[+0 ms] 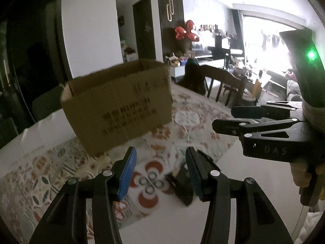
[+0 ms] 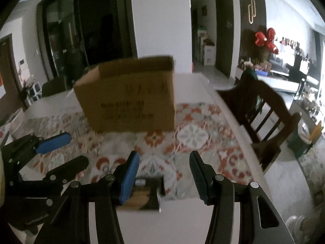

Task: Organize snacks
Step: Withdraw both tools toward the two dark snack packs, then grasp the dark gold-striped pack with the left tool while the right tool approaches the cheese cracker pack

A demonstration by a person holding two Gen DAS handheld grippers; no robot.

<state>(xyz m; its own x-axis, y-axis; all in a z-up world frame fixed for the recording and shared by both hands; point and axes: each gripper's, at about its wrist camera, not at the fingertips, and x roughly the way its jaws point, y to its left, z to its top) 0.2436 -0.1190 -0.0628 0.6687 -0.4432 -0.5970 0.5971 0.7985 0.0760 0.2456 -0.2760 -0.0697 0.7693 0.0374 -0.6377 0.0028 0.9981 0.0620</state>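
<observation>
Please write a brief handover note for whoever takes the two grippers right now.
Left gripper: open, holding nothing.
Right gripper: open, holding nothing.
Box: open-topped, upright on the patterned cloth, beyond both grippers; its inside is hidden.
Dark packet: lies on the table near its front edge, just below the right gripper's jaws.
Done: nothing visibly packed.
Left: probably pick up the packet and put it in the box.

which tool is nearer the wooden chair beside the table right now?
Right. The right tool is over the table with the wooden chair just off to its right. The left tool is further left, on the right tool's far side from the chair.
</observation>
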